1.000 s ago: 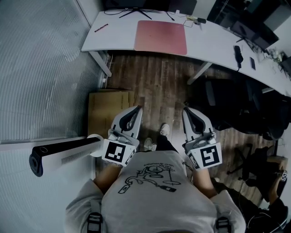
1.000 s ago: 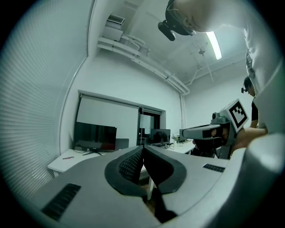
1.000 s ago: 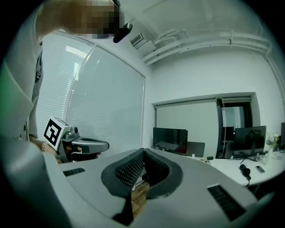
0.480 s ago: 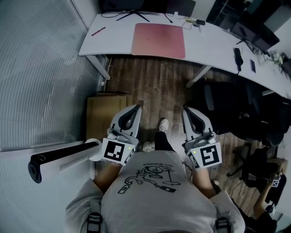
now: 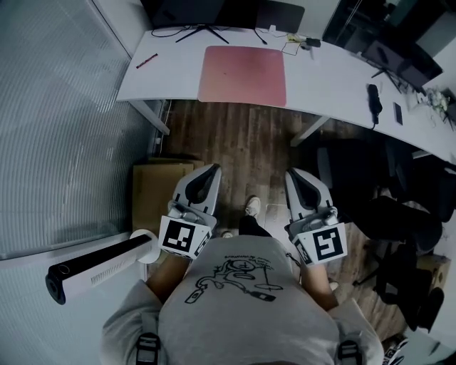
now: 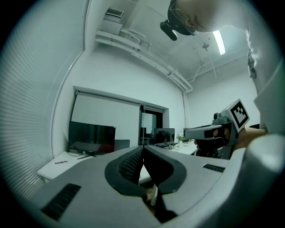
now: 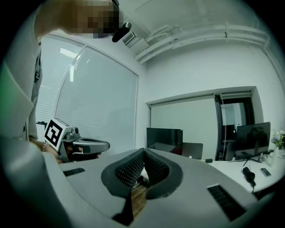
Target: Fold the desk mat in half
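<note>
Fingers shut, empty: left gripper, right gripper.
Mat on worktop nearer than before; approach only, fold unstarted.

- The desk runs across the top of the frame, and the mat lies on it at top centre.
- On the desk I see a pen left of the mat and a monitor behind it.
- My left gripper and right gripper sit side by side at centre frame, well apart from the desk.
- A box sits on the floor left of the left gripper.
- A chair stands at right.
</note>
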Motion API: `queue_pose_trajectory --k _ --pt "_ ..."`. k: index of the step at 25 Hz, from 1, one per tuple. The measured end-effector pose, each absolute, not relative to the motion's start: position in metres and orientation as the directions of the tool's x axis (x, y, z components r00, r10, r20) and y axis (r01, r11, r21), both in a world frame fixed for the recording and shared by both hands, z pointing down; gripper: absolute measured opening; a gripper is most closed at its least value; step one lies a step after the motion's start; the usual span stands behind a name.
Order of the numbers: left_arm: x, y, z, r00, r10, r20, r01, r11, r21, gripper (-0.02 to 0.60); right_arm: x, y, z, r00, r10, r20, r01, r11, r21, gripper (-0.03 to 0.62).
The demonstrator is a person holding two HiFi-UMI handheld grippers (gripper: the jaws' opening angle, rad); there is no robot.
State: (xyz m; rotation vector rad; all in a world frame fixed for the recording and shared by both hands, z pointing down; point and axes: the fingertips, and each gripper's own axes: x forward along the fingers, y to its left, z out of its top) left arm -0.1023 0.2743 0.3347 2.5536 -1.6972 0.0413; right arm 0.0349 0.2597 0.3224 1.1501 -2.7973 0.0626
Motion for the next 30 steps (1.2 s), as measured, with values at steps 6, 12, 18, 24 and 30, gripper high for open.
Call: queue_pose_trajectory --k 6,12,18,24,30 --pt "-0.090 0.220 0.334 0.376 -0.924 0.068 -0.926 -0.374 0.048 0.020 0.048 0.206 0.322 -0.713 -0.691 0.122 -0.695 0.719 0.010 0.009" --pt "-0.076 0.171 0.331 0.367 -0.927 0.070 -0.930 -0.365 0.043 0.020 0.062 0.155 0.319 -0.719 -0.685 0.120 -0.689 0.725 0.010 0.009" --pt "-0.065 0.128 0.331 0.359 -0.930 0.077 -0.933 -0.356 0.046 0.020 0.071 0.112 0.316 -0.726 -0.679 0.105 -0.683 0.730 -0.002 0.009" --pt "-0.056 0.095 0.335 0.341 -0.937 0.077 -0.940 -0.338 0.056 0.020 0.081 0.080 0.319 -0.739 -0.664 0.110 -0.669 0.744 -0.003 0.009" --pt "-0.058 0.074 0.345 0.339 -0.935 0.100 -0.940 -0.332 0.077 0.020 0.079 0.054 0.319 -0.736 -0.669 0.099 -0.674 0.739 -0.012 0.009"
